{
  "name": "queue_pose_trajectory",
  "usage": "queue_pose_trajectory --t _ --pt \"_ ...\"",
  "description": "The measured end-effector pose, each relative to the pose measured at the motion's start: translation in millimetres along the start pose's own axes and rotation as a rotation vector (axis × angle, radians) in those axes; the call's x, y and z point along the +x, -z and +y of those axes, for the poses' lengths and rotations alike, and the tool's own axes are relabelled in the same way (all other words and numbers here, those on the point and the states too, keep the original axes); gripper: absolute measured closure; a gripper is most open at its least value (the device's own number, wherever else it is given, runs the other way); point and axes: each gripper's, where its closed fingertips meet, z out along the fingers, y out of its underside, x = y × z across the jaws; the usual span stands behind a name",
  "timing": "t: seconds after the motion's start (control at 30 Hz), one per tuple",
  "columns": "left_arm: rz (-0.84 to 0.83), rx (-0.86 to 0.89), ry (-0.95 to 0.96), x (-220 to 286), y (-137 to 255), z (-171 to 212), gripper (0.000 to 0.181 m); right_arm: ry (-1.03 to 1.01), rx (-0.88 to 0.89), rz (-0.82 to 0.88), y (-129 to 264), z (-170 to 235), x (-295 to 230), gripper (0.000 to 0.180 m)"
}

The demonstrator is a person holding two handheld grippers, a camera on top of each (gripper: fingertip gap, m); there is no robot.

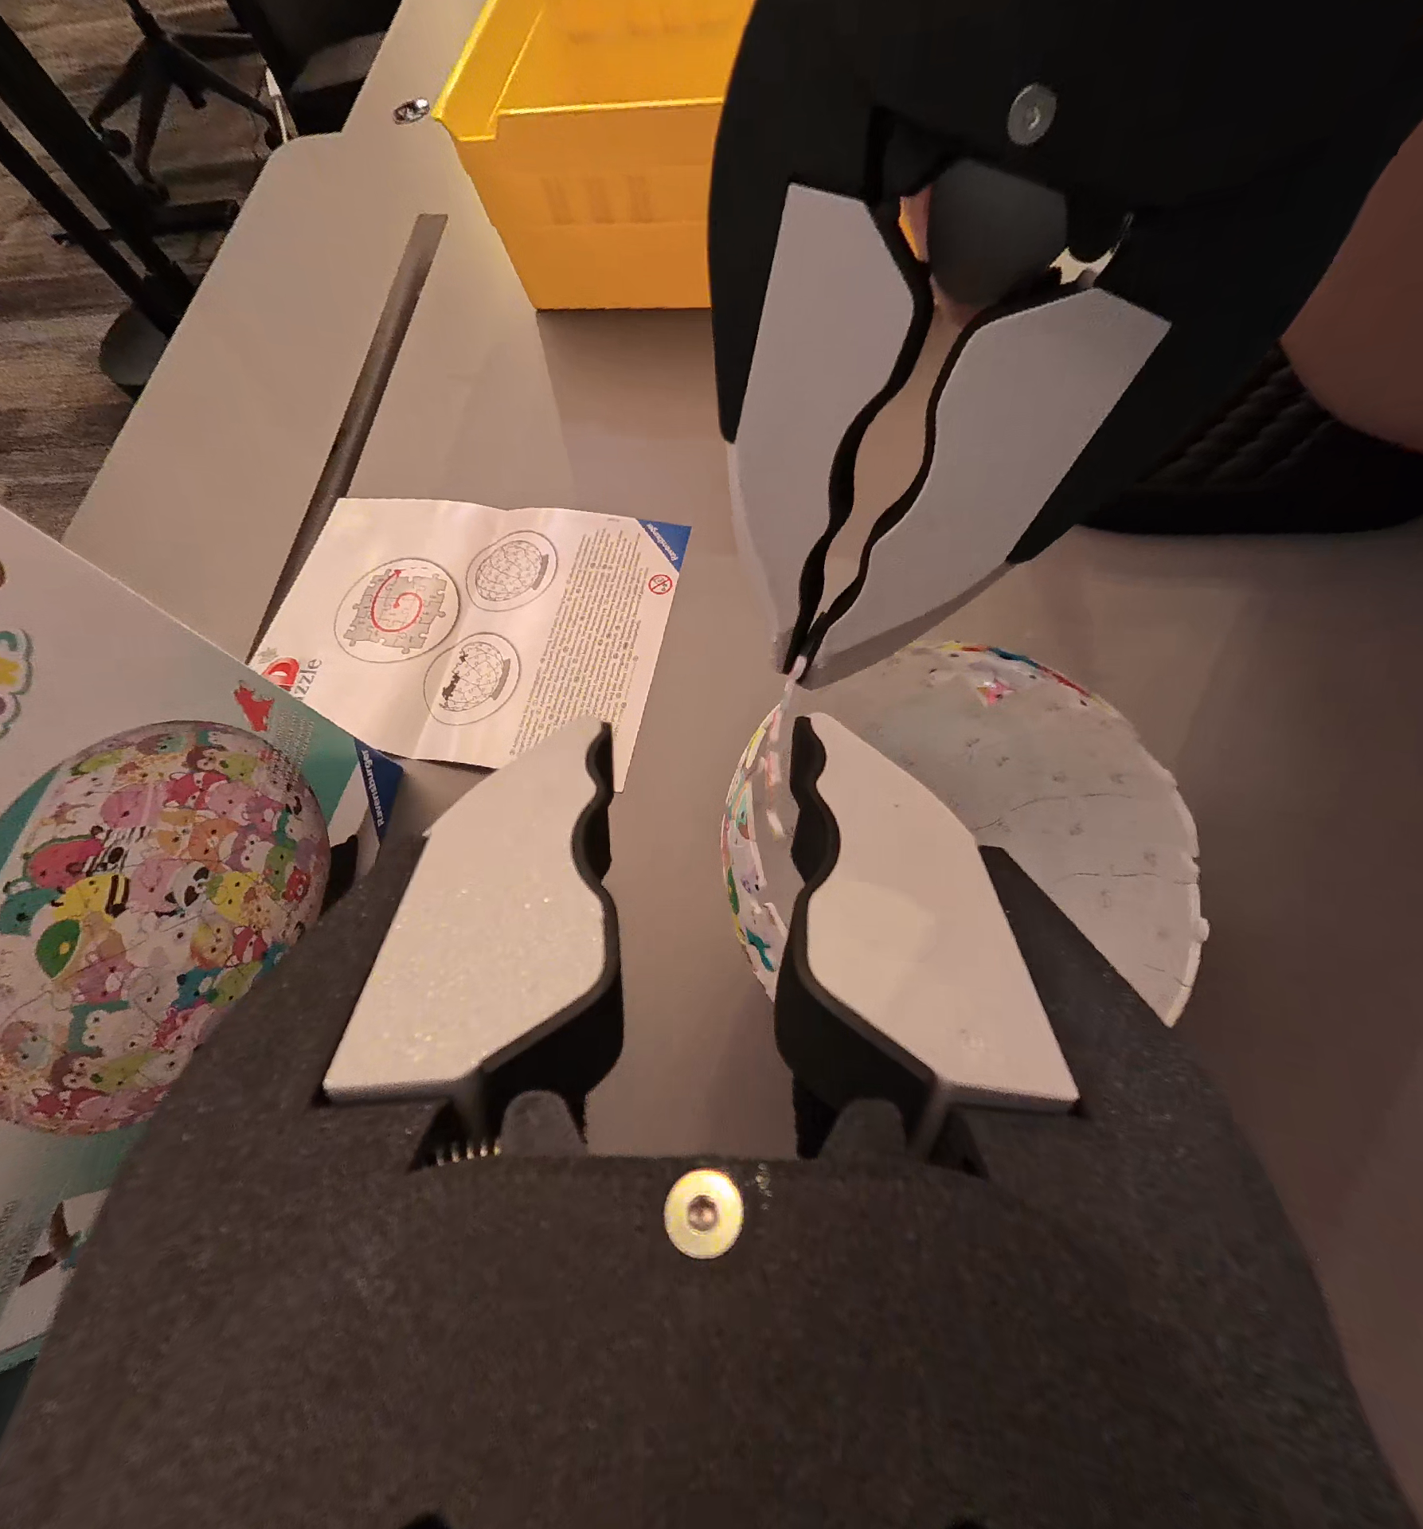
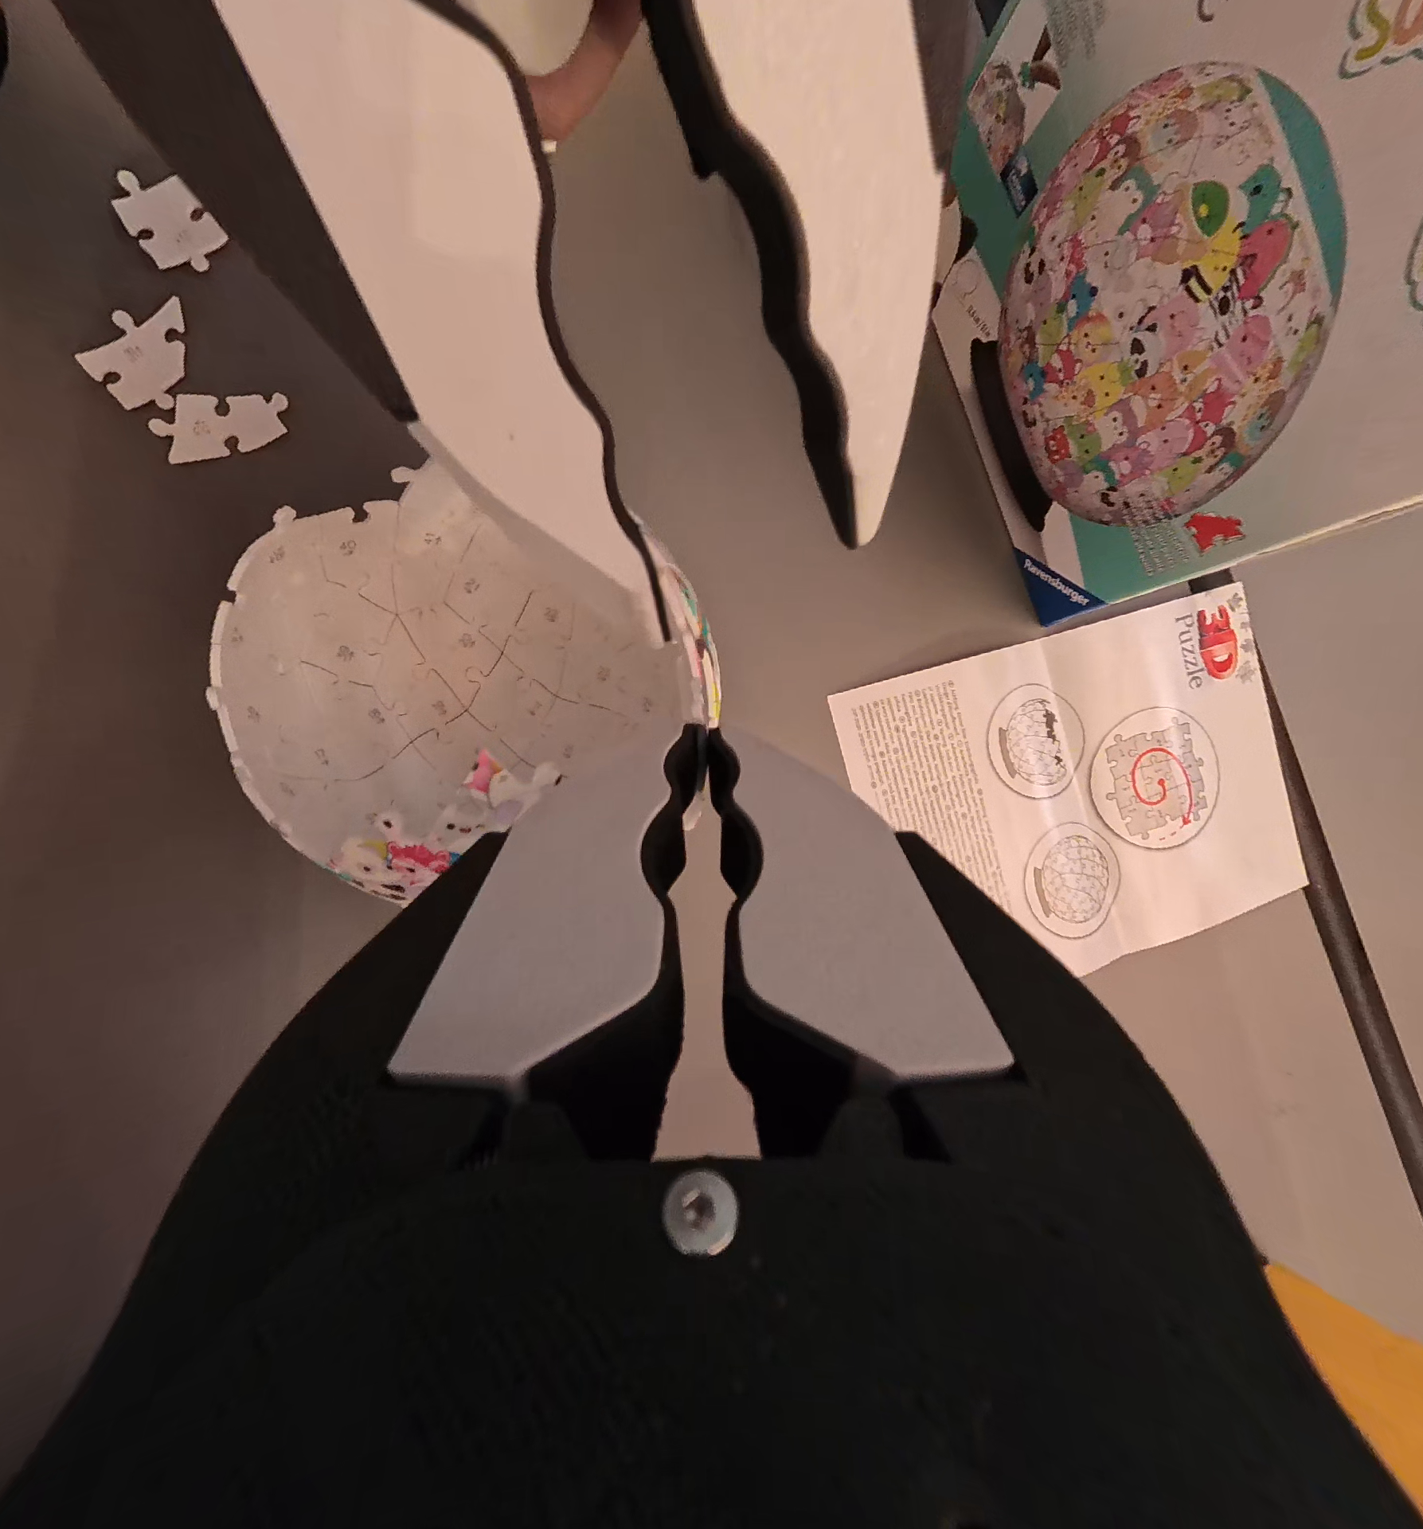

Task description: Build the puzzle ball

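A half-built puzzle ball shell (image 1: 1047, 794) lies on the grey table, white numbered inside facing up and coloured outside showing at its left wall. It also shows in the right wrist view (image 2: 410, 662). My right gripper (image 2: 704, 740) is shut on the shell's rim; in the left wrist view it (image 1: 799, 658) comes down from above. My left gripper (image 1: 704, 736) is open, with the shell's coloured wall between its jaws and its right finger over the inside. It (image 2: 756, 583) reaches in from the top of the right wrist view. Three loose white pieces (image 2: 170, 219) lie face down beyond the shell.
The puzzle box (image 1: 112, 869) (image 2: 1188, 289) lies beside an unfolded instruction leaflet (image 1: 509, 629) (image 2: 1063, 794). A yellow bin (image 1: 592, 165) stands at the far end of the table. A person's arm (image 1: 1394, 289) is at the upper right. A dark slot (image 1: 377, 397) runs along the table. The tips of both grippers are at nearly the same place.
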Motion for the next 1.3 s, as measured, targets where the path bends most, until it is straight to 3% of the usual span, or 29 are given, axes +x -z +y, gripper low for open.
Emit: queue_pose_trajectory --t 0.63,0.77,1.0,1.3 --pt "-0.077 -0.154 -0.198 6.9 -8.3 19.4 0.128 0.012 0.018 0.069 -1.2 0.1 0.0 0.177" --pt "-0.141 -0.194 -0.255 1.9 -12.0 22.4 0.137 0.012 0.028 0.085 0.5 0.5 0.5 0.177" --pt "-0.109 -0.212 -0.253 5.4 -16.0 28.0 0.157 -0.005 0.047 0.08 1.0 1.5 1.1 0.177" --pt "-0.104 -0.199 -0.282 8.7 -19.8 24.3 0.167 -0.013 0.041 0.078 -2.6 2.3 1.2 0.177"
